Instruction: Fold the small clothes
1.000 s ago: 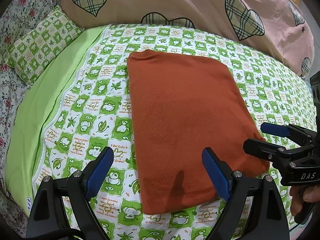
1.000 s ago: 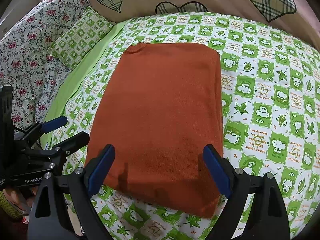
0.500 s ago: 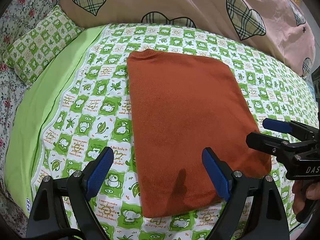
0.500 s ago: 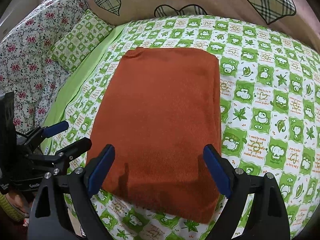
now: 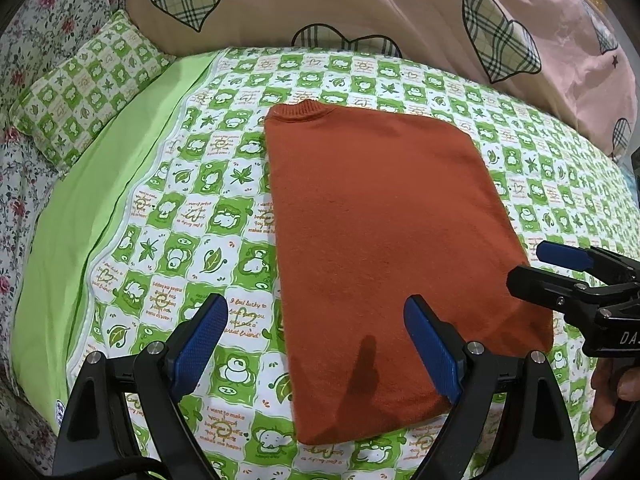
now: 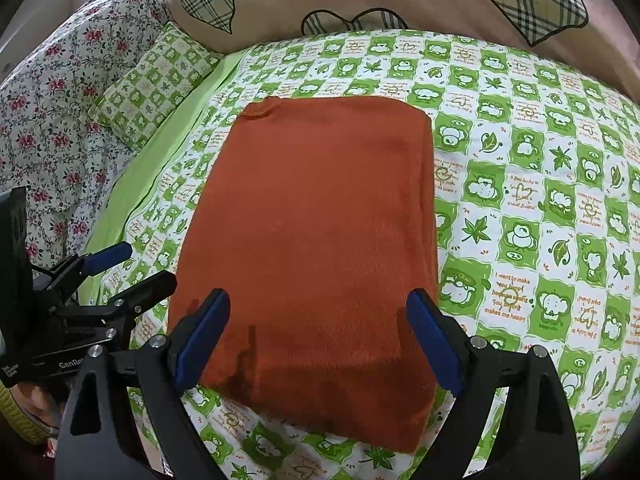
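Rust-orange knit sweater [image 5: 384,256], folded into a flat rectangle with its ribbed neck at the far end, lies on the green-and-white checked cartoon-print bedsheet [image 5: 188,216]. It has not shifted on the sheet over the last second, and its edges look the same as before.

Both tools have drawn slightly back and up since a second ago, so more of the sheet shows below the sweater's near hem in both wrist views. The left gripper [image 5: 316,344], with black arms and blue pads, has its fingers spread wide, one over the sheet and the other over the sweater's near part; it holds nothing. In the right wrist view it appears at the left edge [image 6: 116,272], off the sweater's left side.

The right gripper [image 6: 320,336] is likewise spread wide and empty, its pads above the sweater's near end. From the left wrist view it sits at the right edge [image 5: 560,268], just past the sweater's near right corner, farther out than a second ago.

A pink quilt with plaid hearts [image 5: 360,4] lies beyond the sweater, and a checked green pillow [image 5: 88,84] rests at the far left against a floral fabric [image 6: 52,92].
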`<act>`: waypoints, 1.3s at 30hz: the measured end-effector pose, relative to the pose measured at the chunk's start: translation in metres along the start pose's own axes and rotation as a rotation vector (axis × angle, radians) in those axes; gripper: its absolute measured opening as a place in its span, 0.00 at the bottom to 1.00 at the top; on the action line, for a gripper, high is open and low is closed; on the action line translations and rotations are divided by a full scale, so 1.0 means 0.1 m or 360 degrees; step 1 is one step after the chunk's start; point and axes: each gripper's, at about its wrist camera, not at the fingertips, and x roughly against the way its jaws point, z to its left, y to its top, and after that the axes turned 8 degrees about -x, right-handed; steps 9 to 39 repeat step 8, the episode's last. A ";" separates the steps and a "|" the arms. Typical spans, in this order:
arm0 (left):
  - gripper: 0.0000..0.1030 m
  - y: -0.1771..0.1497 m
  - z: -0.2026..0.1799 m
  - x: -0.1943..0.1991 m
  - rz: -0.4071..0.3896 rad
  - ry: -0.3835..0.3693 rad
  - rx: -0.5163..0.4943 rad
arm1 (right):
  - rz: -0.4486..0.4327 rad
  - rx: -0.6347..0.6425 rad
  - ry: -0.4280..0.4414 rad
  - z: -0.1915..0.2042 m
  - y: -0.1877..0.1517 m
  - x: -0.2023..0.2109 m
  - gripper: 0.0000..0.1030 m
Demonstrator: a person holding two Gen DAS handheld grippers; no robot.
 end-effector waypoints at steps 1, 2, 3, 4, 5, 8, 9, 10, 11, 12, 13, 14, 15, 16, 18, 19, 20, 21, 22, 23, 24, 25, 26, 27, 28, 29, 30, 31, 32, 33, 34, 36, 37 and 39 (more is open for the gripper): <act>0.88 0.00 0.00 0.00 0.0002 0.0003 -0.0001 | 0.0000 -0.0005 -0.0001 -0.02 0.00 0.00 0.87; 0.88 -0.01 0.00 -0.01 0.0007 0.0007 -0.0004 | 0.0000 -0.0010 -0.0003 -0.02 -0.01 0.00 0.87; 0.88 -0.01 0.00 -0.02 0.0014 0.0008 -0.0004 | 0.0002 -0.0015 -0.0005 -0.03 -0.01 -0.01 0.87; 0.88 -0.01 0.01 -0.03 0.0022 0.0006 0.0001 | 0.0003 -0.0020 -0.0009 -0.03 -0.02 -0.02 0.87; 0.88 -0.01 0.01 -0.04 0.0024 0.0006 0.0004 | 0.0005 -0.0022 -0.0011 -0.04 -0.02 -0.03 0.87; 0.88 -0.02 0.04 -0.05 0.0025 0.0020 0.0013 | 0.0005 -0.0026 -0.0020 -0.04 -0.01 -0.06 0.87; 0.88 -0.02 0.04 -0.05 0.0025 0.0020 0.0013 | 0.0005 -0.0026 -0.0020 -0.04 -0.01 -0.06 0.87; 0.88 -0.02 0.04 -0.05 0.0025 0.0020 0.0013 | 0.0005 -0.0026 -0.0020 -0.04 -0.01 -0.06 0.87; 0.88 -0.02 0.04 -0.05 0.0025 0.0020 0.0013 | 0.0005 -0.0026 -0.0020 -0.04 -0.01 -0.06 0.87; 0.88 -0.02 0.04 -0.05 0.0025 0.0020 0.0013 | 0.0005 -0.0026 -0.0020 -0.04 -0.01 -0.06 0.87; 0.88 -0.02 0.04 -0.05 0.0025 0.0020 0.0013 | 0.0005 -0.0026 -0.0020 -0.04 -0.01 -0.06 0.87; 0.88 -0.02 0.04 -0.05 0.0025 0.0020 0.0013 | 0.0005 -0.0026 -0.0020 -0.04 -0.01 -0.06 0.87; 0.88 -0.02 0.04 -0.05 0.0025 0.0020 0.0013 | 0.0005 -0.0026 -0.0020 -0.04 -0.01 -0.06 0.87; 0.88 -0.02 0.04 -0.05 0.0025 0.0020 0.0013 | 0.0005 -0.0026 -0.0020 -0.04 -0.01 -0.06 0.87; 0.88 -0.02 0.04 -0.05 0.0025 0.0020 0.0013 | 0.0005 -0.0026 -0.0020 -0.04 -0.01 -0.06 0.87; 0.88 -0.02 0.04 -0.05 0.0025 0.0020 0.0013 | 0.0005 -0.0026 -0.0020 -0.04 -0.01 -0.06 0.87; 0.88 -0.02 0.04 -0.05 0.0025 0.0020 0.0013 | 0.0005 -0.0026 -0.0020 -0.04 -0.01 -0.06 0.87; 0.88 -0.02 0.04 -0.05 0.0025 0.0020 0.0013 | 0.0005 -0.0026 -0.0020 -0.04 -0.01 -0.06 0.87; 0.88 -0.02 0.04 -0.05 0.0025 0.0020 0.0013 | 0.0005 -0.0026 -0.0020 -0.04 -0.01 -0.06 0.87; 0.88 -0.02 0.04 -0.05 0.0025 0.0020 0.0013 | 0.0005 -0.0026 -0.0020 -0.04 -0.01 -0.06 0.87; 0.88 -0.02 0.04 -0.05 0.0025 0.0020 0.0013 | 0.0005 -0.0026 -0.0020 -0.04 -0.01 -0.06 0.87; 0.88 -0.02 0.04 -0.05 0.0025 0.0020 0.0013 | 0.0005 -0.0026 -0.0020 -0.04 -0.01 -0.06 0.87; 0.88 -0.02 0.04 -0.05 0.0025 0.0020 0.0013 | 0.0005 -0.0026 -0.0020 -0.04 -0.01 -0.06 0.87; 0.88 -0.02 0.04 -0.05 0.0025 0.0020 0.0013 | 0.0005 -0.0026 -0.0020 -0.04 -0.01 -0.06 0.87; 0.88 -0.02 0.04 -0.05 0.0025 0.0020 0.0013 | 0.0005 -0.0026 -0.0020 -0.04 -0.01 -0.06 0.87; 0.88 -0.02 0.04 -0.05 0.0025 0.0020 0.0013 | 0.0005 -0.0026 -0.0020 -0.04 -0.01 -0.06 0.87; 0.88 -0.02 0.04 -0.05 0.0025 0.0020 0.0013 | 0.0005 -0.0026 -0.0020 -0.04 -0.01 -0.06 0.87; 0.88 -0.02 0.04 -0.05 0.0025 0.0020 0.0013 | 0.0005 -0.0026 -0.0020 -0.04 -0.01 -0.06 0.87; 0.88 -0.02 0.04 -0.05 0.0025 0.0020 0.0013 | 0.0005 -0.0026 -0.0020 -0.04 -0.01 -0.06 0.87; 0.88 -0.02 0.04 -0.05 0.0025 0.0020 0.0013 | 0.0005 -0.0026 -0.0020 -0.04 -0.01 -0.06 0.87; 0.88 -0.02 0.04 -0.05 0.0025 0.0020 0.0013 | 0.0005 -0.0026 -0.0020 -0.04 -0.01 -0.06 0.87; 0.88 -0.02 0.04 -0.05 0.0025 0.0020 0.0013 | 0.0005 -0.0026 -0.0020 -0.04 -0.01 -0.06 0.87; 0.88 -0.02 0.04 -0.05 0.0025 0.0020 0.0013 | 0.0005 -0.0026 -0.0020 -0.04 -0.01 -0.06 0.87; 0.88 -0.02 0.04 -0.05 0.0025 0.0020 0.0013 | 0.0005 -0.0026 -0.0020 -0.04 -0.01 -0.06 0.87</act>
